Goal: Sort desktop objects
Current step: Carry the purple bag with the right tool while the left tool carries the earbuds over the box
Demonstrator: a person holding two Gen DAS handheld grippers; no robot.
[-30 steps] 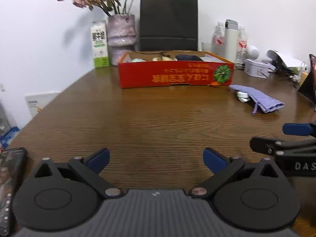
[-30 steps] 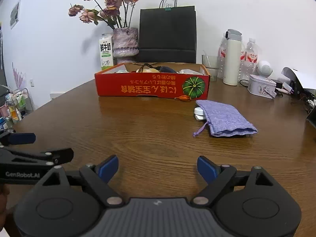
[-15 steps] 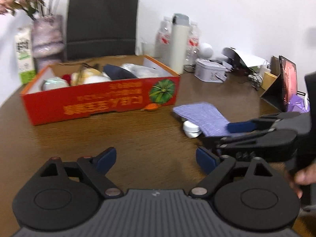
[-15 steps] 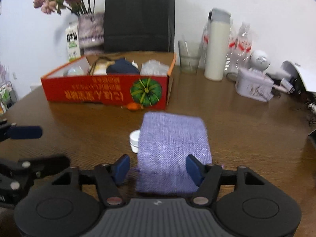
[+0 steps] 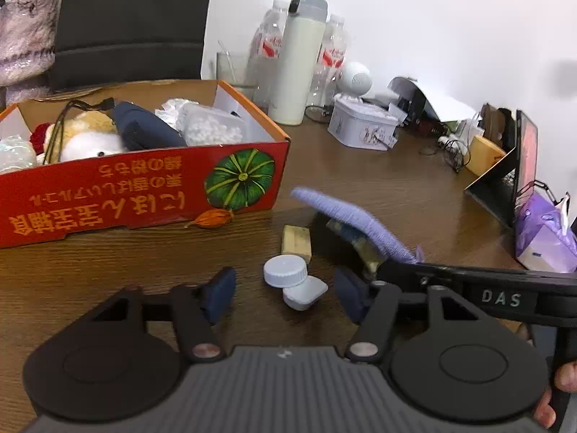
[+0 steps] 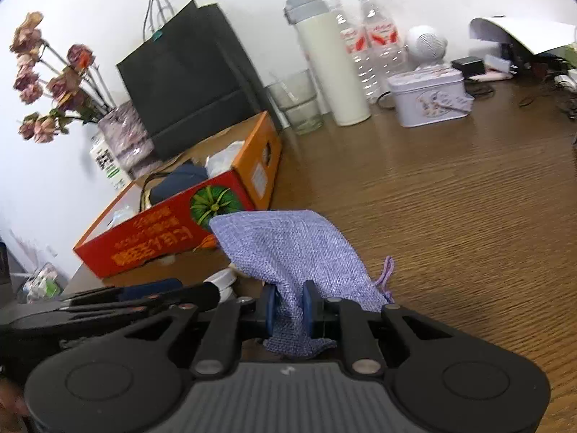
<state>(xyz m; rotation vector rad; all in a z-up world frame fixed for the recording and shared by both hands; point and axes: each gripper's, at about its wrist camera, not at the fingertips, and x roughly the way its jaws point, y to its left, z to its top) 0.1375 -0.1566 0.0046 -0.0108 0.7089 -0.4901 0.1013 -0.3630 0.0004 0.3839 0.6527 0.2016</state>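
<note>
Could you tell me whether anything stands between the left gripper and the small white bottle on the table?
Nothing visible does. The white bottle lies on bare table just ahead of the left gripper, whose jaws have been closing; the purple pouch is lifted aside by the right gripper.

My lilac woven pouch (image 6: 288,249) hangs before the red-orange box (image 5: 144,187) with its green pumpkin print; white bottle (image 5: 292,281), dark brown wood-grain surface (image 6: 450,216).
</note>
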